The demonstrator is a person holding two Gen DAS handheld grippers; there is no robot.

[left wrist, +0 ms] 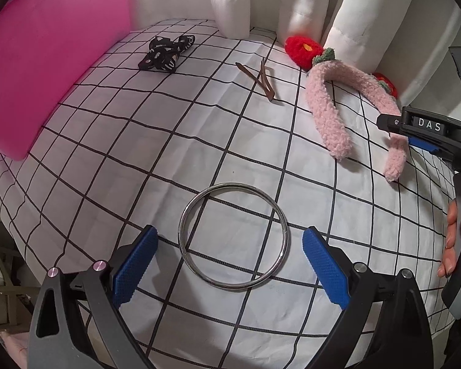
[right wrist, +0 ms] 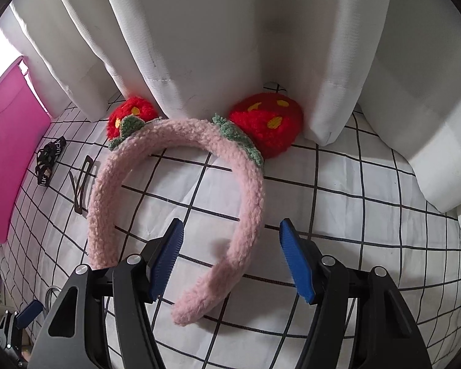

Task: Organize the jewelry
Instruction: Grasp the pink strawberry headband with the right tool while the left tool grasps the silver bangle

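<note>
Four pieces of jewelry lie on a white cloth with a black grid [left wrist: 156, 141] that covers the surface. From the left wrist view, a silver bangle [left wrist: 233, 236] lies flat on the cloth, directly between the blue pads of the left gripper [left wrist: 230, 264], whose jaws stand wide and do not touch it. Farther back this view shows a black patterned bow [left wrist: 166, 53], two brown hair clips [left wrist: 259, 78] crossed in a V, and a pink fluffy headband [left wrist: 329, 113] with red knitted strawberries, which lies beside the white curtain [left wrist: 227, 0]. A pink box [left wrist: 46, 70] stands on the left edge. At the right edge, the right gripper [left wrist: 415, 135] hangs over one end of the headband, and a hand [left wrist: 453, 240] holds its handle. The right wrist view shows the headband [right wrist: 175, 166] much closer: one of its ends lies between the pads of the right gripper [right wrist: 230, 258], whose jaws are wide apart and do not press on it. Both strawberries [right wrist: 265, 123] touch the curtain hem here. The bangle is almost hidden in this view; only a small silver arc shows at the lower left, near the left gripper [right wrist: 27, 310].
</note>
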